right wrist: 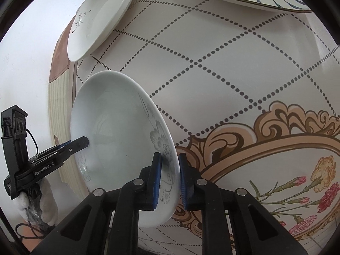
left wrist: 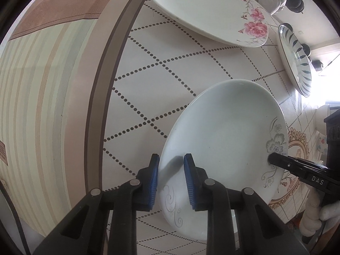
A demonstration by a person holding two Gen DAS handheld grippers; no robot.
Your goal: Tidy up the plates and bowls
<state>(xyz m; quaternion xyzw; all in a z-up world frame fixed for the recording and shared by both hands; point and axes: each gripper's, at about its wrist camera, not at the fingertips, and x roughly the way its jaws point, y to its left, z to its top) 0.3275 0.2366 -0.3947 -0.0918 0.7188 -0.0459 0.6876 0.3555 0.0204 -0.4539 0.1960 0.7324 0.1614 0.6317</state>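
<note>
The grey-flower plate (left wrist: 221, 148) lies on the tablecloth (left wrist: 148, 85), near the pink-flower plate (left wrist: 204, 8). Left gripper (left wrist: 171, 182) and right gripper (right wrist: 169, 180) both pinch its opposite rims, nearly closed. Glazed, stiff, slippery, probably breakable; the rim is the best hold.

The left wrist view sits just behind the left tongs (left wrist: 171, 180) and looks steeply down, very close to the worktop (left wrist: 161, 74) with its dotted diamond cloth. The right wrist view sits just behind the right tongs (right wrist: 170, 178), tilted down too but less steeply, equally close. Both views share the grey-flowered plate (left wrist: 223, 148), seen from opposite rims, so each camera catches the other's tongs at the far rim. Both also take in the pink-rose plate (left wrist: 201, 10) and the blue-leaf plate (left wrist: 295, 61) farther off.
</note>
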